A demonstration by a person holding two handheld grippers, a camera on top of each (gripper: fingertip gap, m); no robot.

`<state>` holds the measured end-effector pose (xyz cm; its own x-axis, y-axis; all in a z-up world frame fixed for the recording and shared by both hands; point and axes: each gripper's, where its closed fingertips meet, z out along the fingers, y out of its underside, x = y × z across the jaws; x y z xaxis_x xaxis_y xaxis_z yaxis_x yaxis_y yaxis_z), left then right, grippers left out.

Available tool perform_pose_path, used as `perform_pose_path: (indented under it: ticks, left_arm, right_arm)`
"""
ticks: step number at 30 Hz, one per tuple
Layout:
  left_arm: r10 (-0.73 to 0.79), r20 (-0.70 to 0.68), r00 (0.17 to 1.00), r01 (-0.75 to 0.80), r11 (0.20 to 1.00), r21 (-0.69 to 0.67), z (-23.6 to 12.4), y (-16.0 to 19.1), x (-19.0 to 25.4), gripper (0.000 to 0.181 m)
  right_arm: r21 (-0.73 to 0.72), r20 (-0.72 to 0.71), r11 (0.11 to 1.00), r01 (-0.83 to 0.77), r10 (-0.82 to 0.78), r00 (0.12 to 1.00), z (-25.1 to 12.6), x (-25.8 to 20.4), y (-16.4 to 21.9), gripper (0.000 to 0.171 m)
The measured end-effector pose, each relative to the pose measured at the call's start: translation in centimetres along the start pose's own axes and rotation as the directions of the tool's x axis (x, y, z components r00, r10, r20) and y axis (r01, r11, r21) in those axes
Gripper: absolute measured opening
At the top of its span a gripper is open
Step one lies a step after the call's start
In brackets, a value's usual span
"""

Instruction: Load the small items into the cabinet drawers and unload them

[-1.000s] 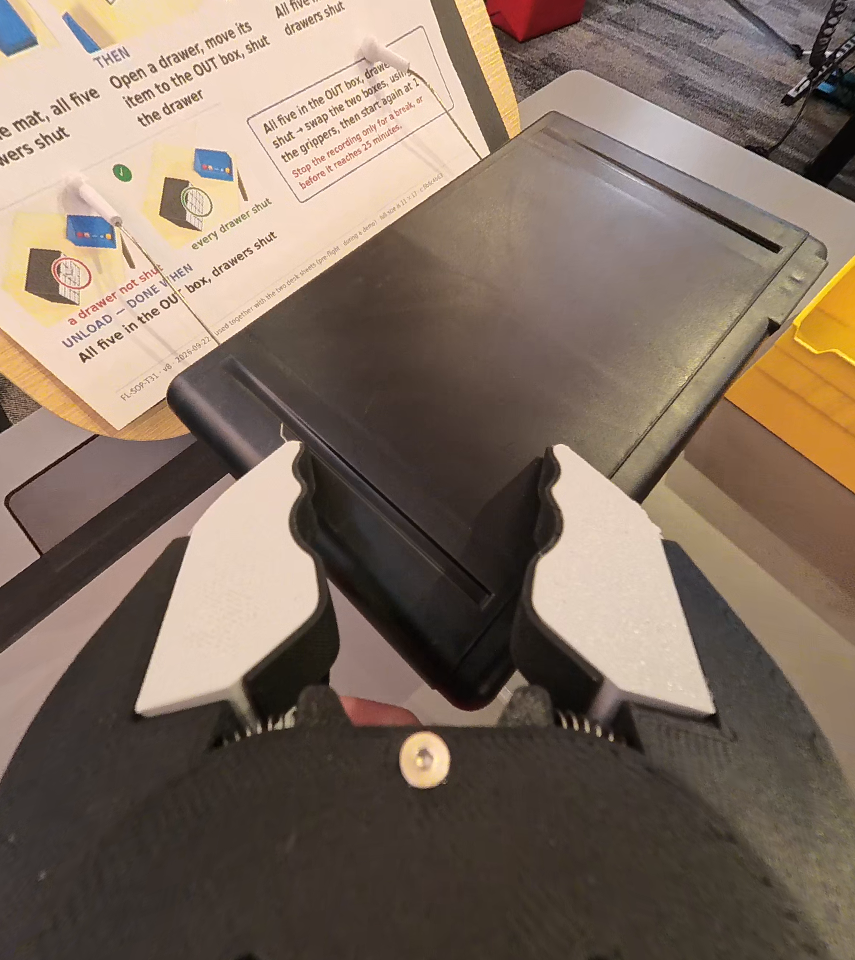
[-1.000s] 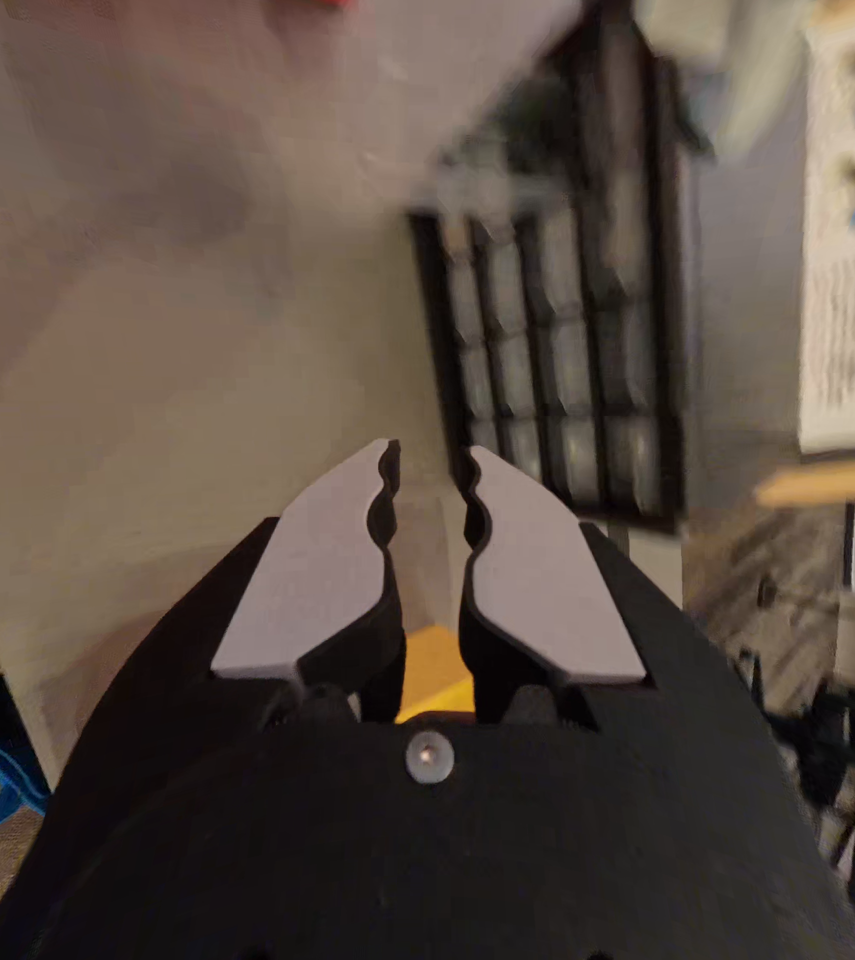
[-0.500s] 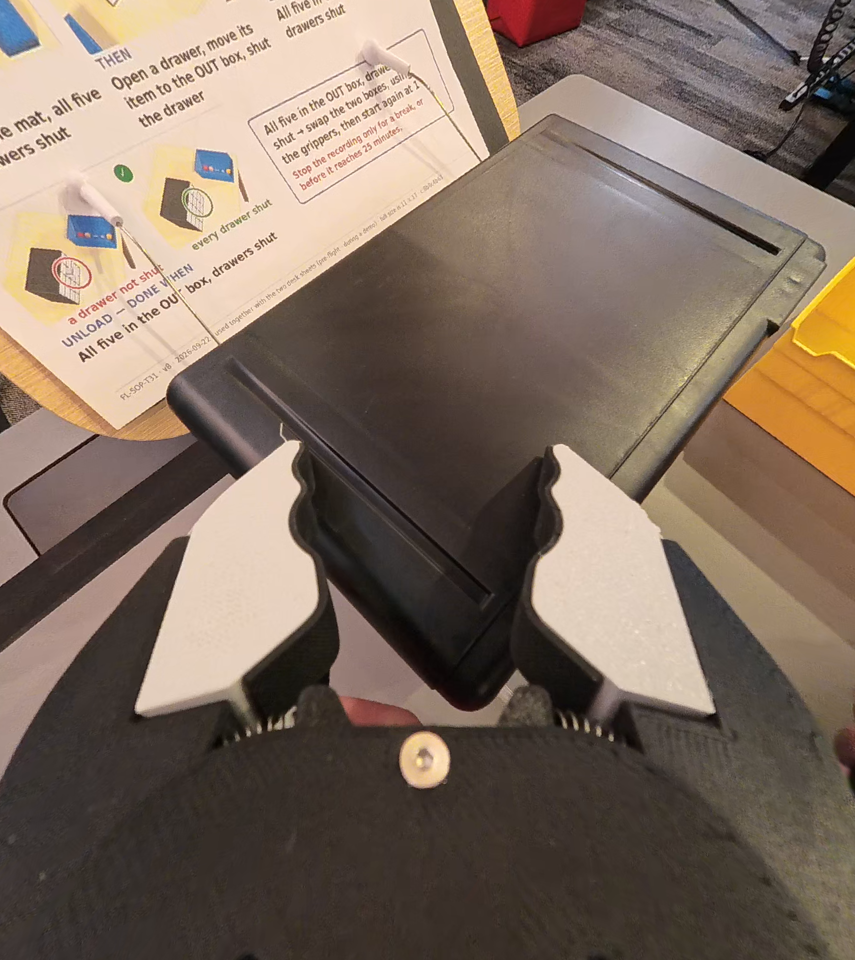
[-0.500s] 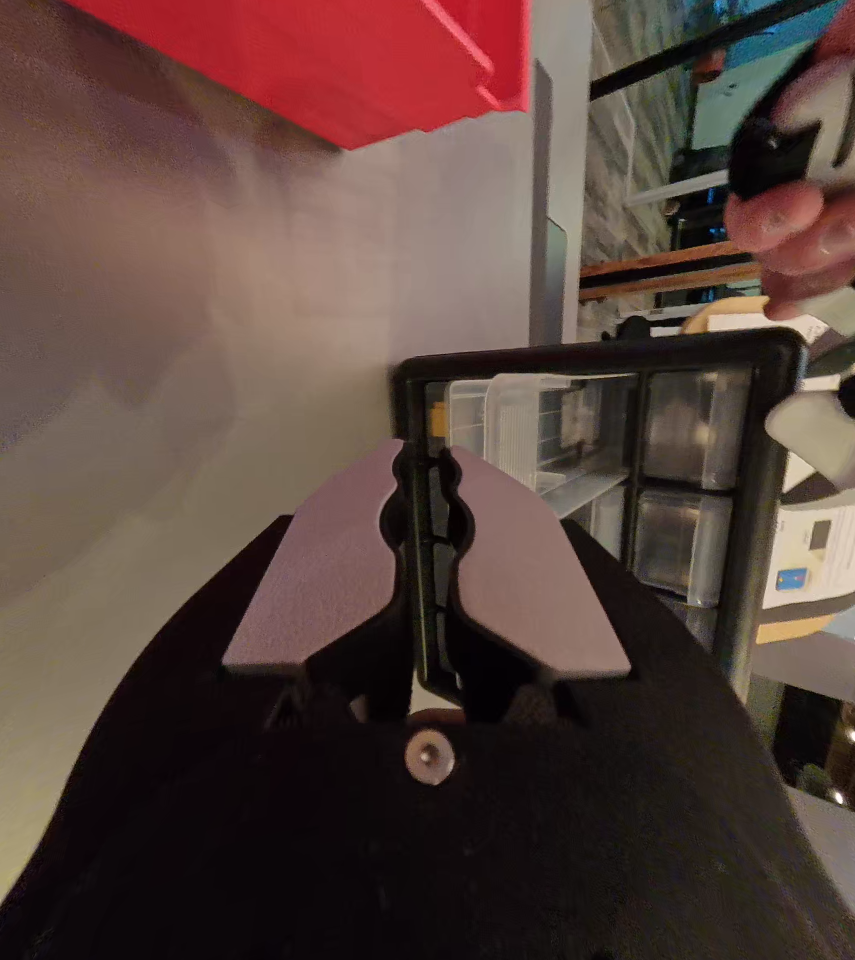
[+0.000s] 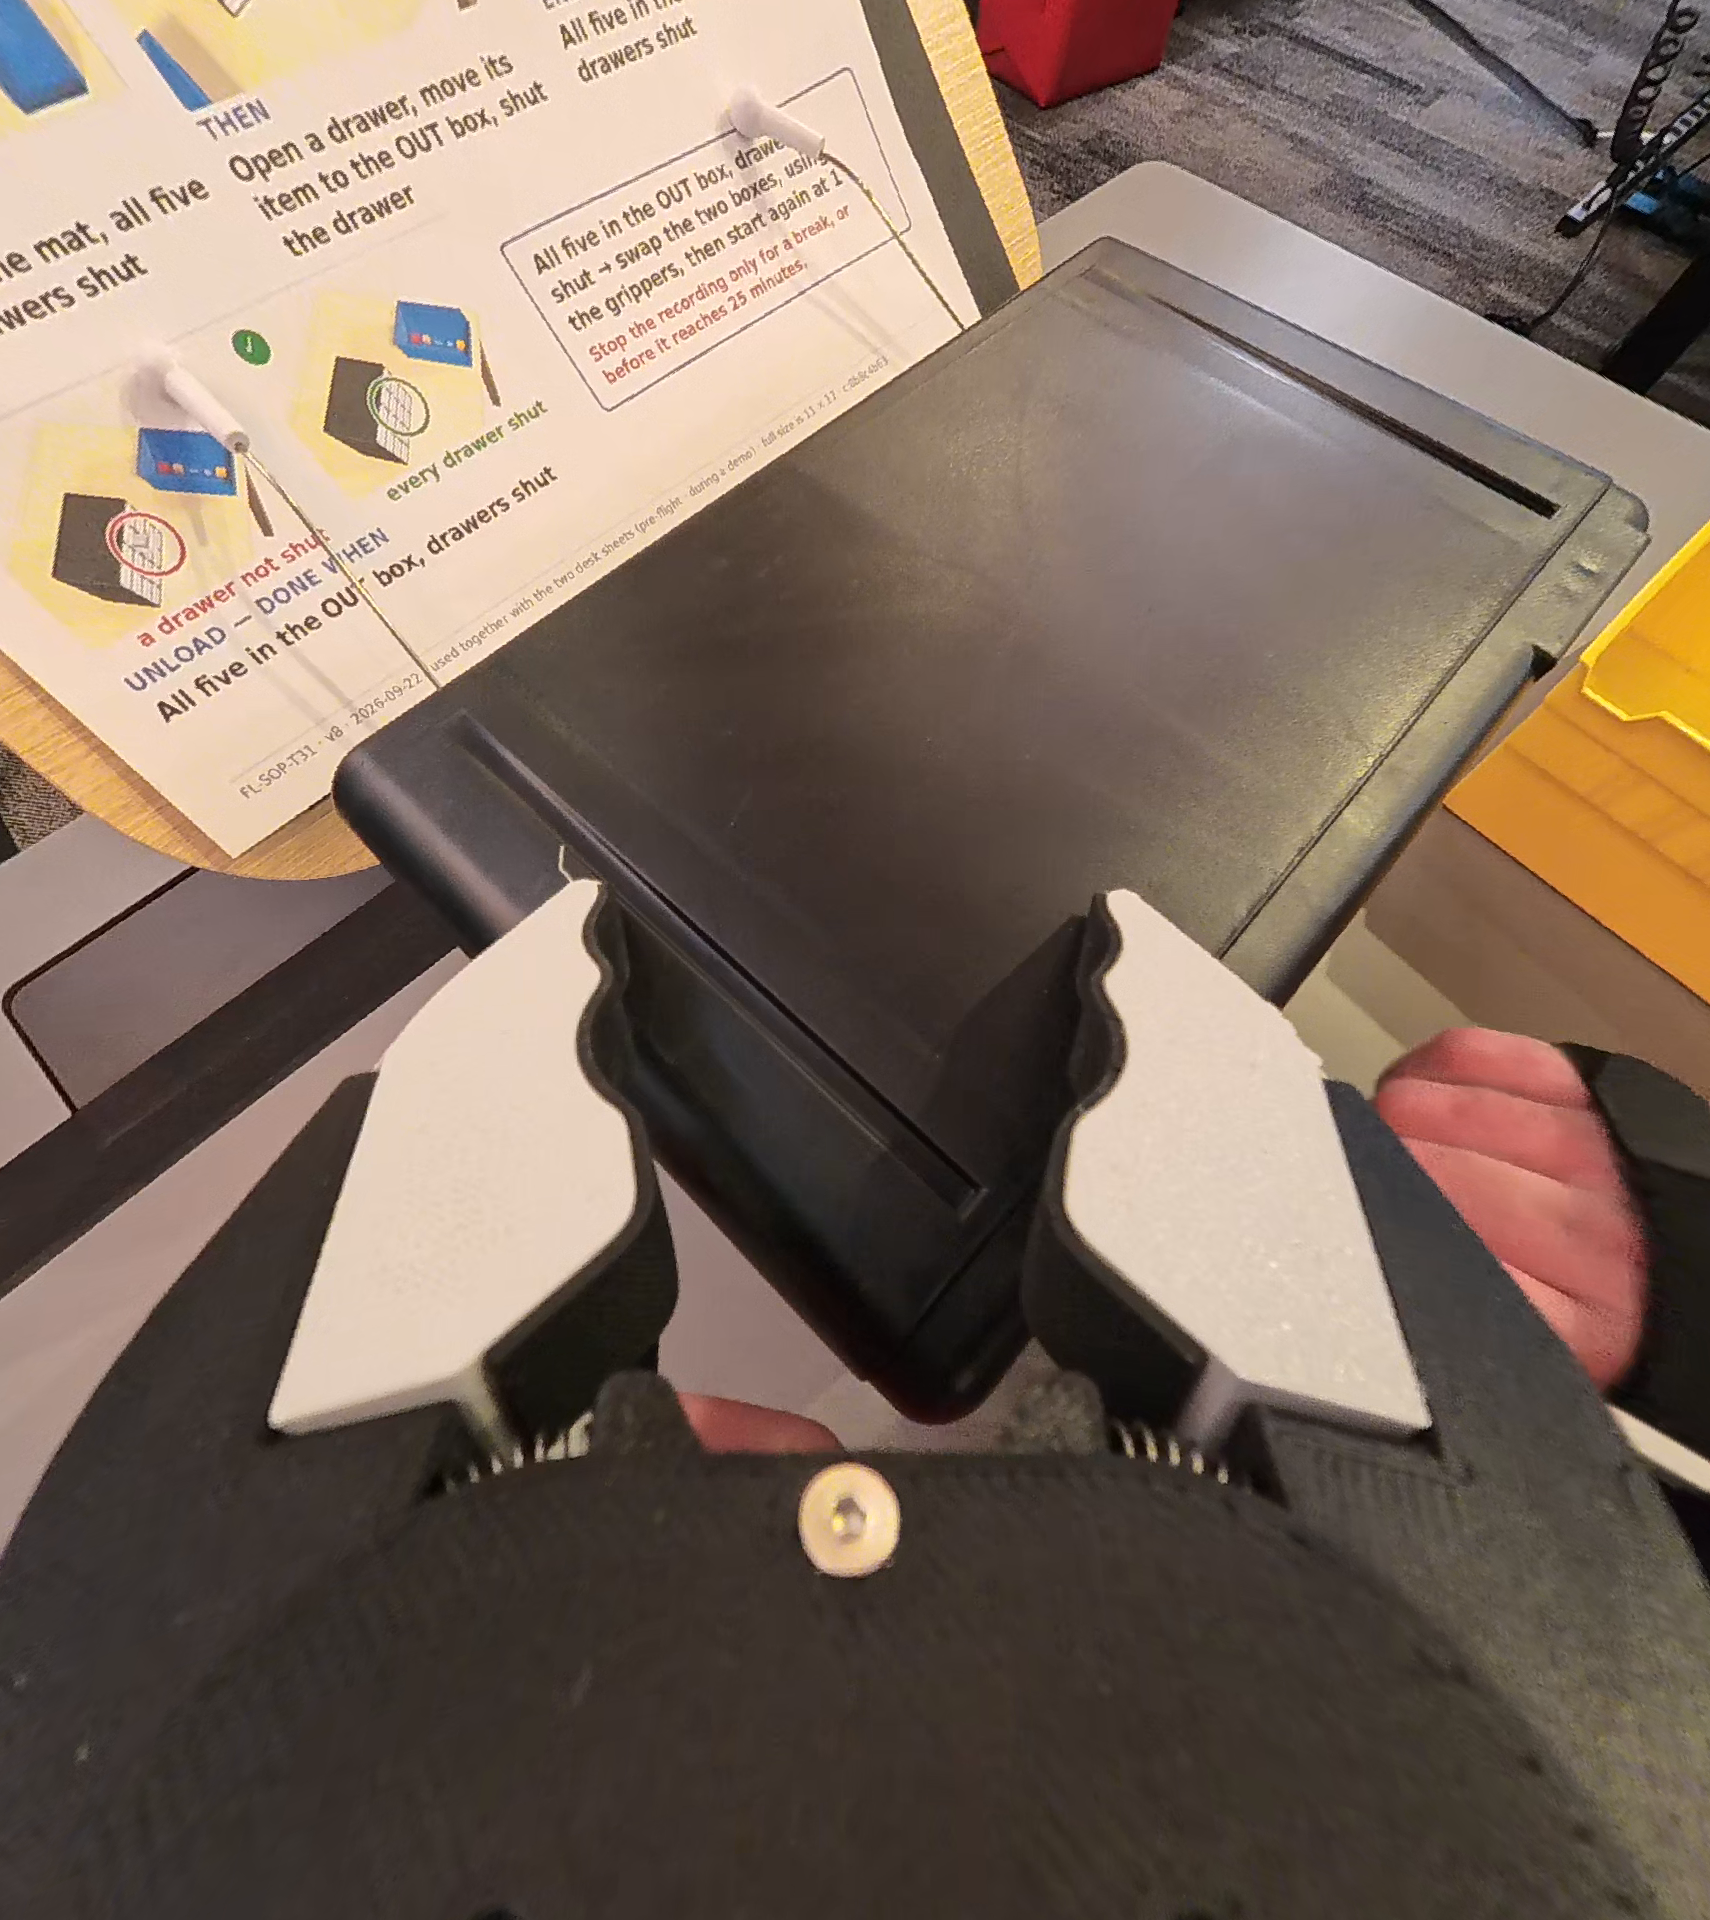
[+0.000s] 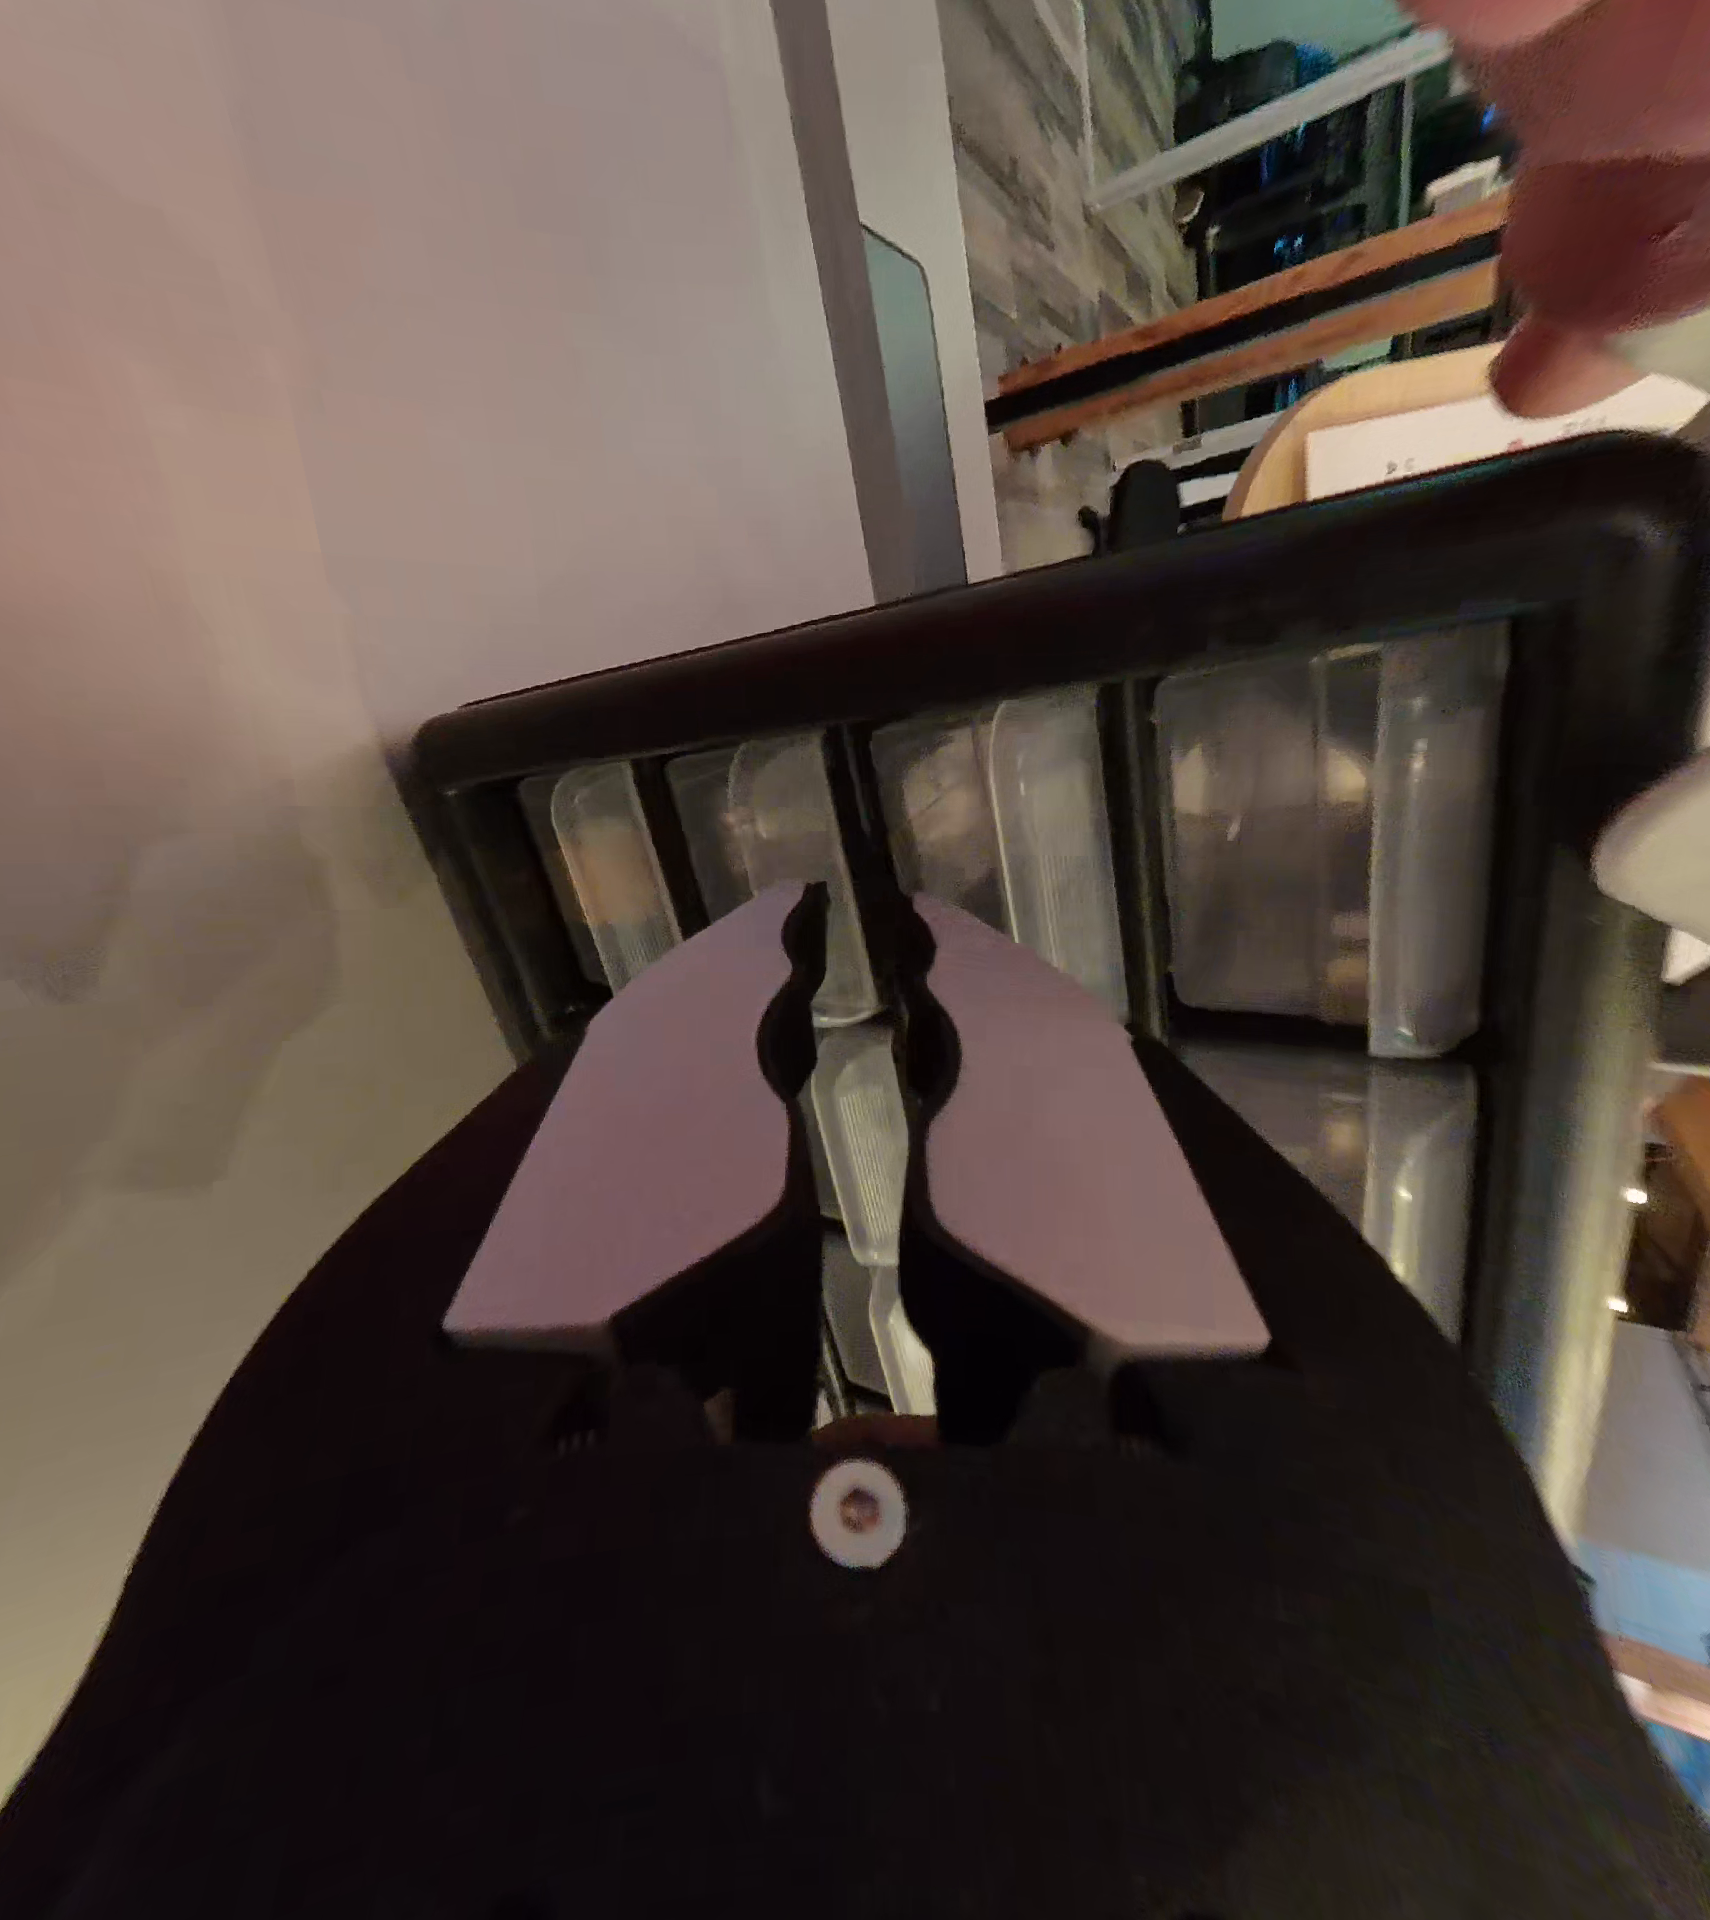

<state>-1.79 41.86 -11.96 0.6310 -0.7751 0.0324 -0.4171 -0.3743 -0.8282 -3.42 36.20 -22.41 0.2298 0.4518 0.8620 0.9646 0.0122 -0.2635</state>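
Observation:
The black drawer cabinet shows from above in the left wrist view. My left gripper is open wide and straddles the cabinet's near top corner, with its fingers against the two sides. In the right wrist view the cabinet front appears turned sideways, with rows of clear plastic drawers. My right gripper is nearly closed around a clear drawer handle, which lies between its fingers. No small items show clearly.
A yellow bin stands right of the cabinet. An instruction sheet on a wooden board leans behind it. The hand holding the right gripper shows at the right. The hand with the left gripper is above the cabinet. Some 12 cm of space lies between my two pairs of fingers.
My right gripper swung from the table to the cabinet front and closed in on a drawer handle. The right hand came into the left wrist view. My left gripper stayed put.

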Motion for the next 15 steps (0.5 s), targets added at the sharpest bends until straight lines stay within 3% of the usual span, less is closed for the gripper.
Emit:
perform_pose_path:
  ticks: [2,4,6,10,15]
  left_arm:
    - [-0.001,0.001,1.0,0.001,1.0,0.002,0.0,0.0,0.0,0.084]
    - [0.001,0.001,1.0,-0.001,1.0,0.002,0.0,0.0,0.0,0.085]
    - [0.003,0.001,1.0,-0.003,1.0,0.002,0.0,0.0,0.0,0.084]
    - [0.001,0.0,1.0,-0.001,1.0,0.011,0.0,0.0,0.0,0.085]
    - [0.003,0.001,1.0,-0.003,1.0,0.012,0.0,0.0,0.0,0.085]
  right_arm:
    - [0.001,0.023,0.999,-0.034,0.034,0.999,0.4,-0.1,-0.1,0.011]
    - [0.014,0.028,1.0,-0.025,0.024,0.999,-0.2,-0.6,-0.4,0.032]
    - [0.042,0.017,0.999,-0.002,0.001,1.0,-1.1,-1.7,-0.5,0.037]
    - [0.09,-0.077,0.996,-0.003,0.01,0.997,-2.8,-2.3,0.9,0.036]
    - [0.104,-0.235,0.992,-0.069,0.092,0.968,-3.8,2.3,3.7,0.032]
